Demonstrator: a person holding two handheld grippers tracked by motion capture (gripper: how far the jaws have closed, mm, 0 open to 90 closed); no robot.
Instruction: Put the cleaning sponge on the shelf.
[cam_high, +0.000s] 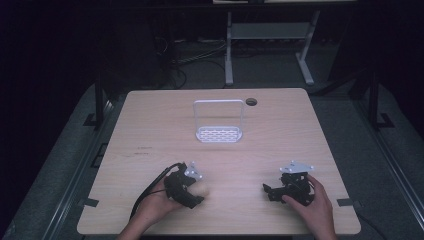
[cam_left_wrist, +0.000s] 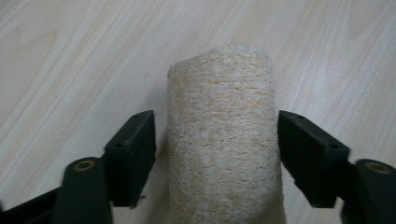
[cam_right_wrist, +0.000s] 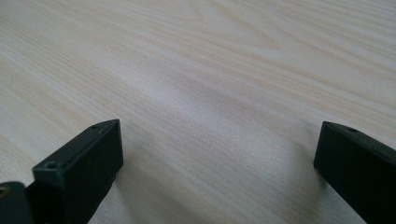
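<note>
A beige loofah roll lies on the wooden table, lengthwise between the two black jaws of my left gripper. The left jaw stands a narrow gap off the roll, and the right jaw is at its edge without squeezing it. From above, the loofah shows as a pale lump at the tip of the left gripper, held in a hand near the table's front. My right gripper rests low on the table at the front right, jaws wide apart over bare wood.
A white perforated rack with a tall loop handle stands mid-table, behind both grippers. A round cable hole sits near the far edge. A white desk frame stands on the floor beyond the table.
</note>
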